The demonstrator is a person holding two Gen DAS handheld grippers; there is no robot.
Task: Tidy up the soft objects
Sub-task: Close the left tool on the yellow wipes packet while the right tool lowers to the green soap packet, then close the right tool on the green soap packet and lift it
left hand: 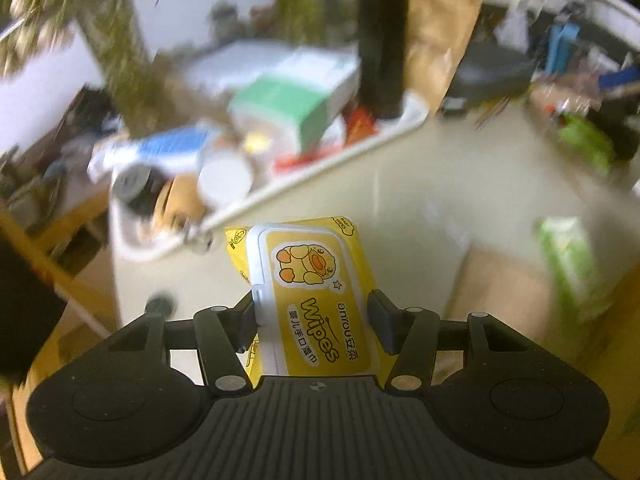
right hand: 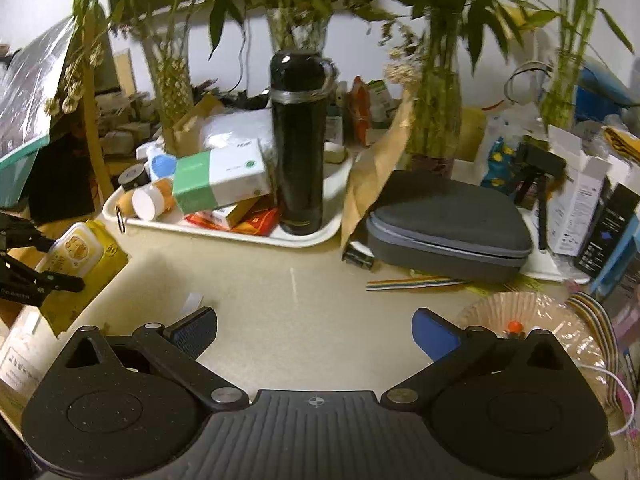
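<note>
Above the near left of the tabletop (right hand: pixel 280 312), your left gripper (left hand: pixel 316 316) clamped the yellow wipes pack (left hand: pixel 308 292) aloft while your right gripper (right hand: pixel 316 332) hung open and empty, so a gentle squeeze suited that soft pack.

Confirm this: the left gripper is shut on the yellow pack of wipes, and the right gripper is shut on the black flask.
Half right. The left gripper does clamp the wipes pack. The right gripper is open and empty, as the right wrist view shows; the black flask stands on the white tray.
</note>
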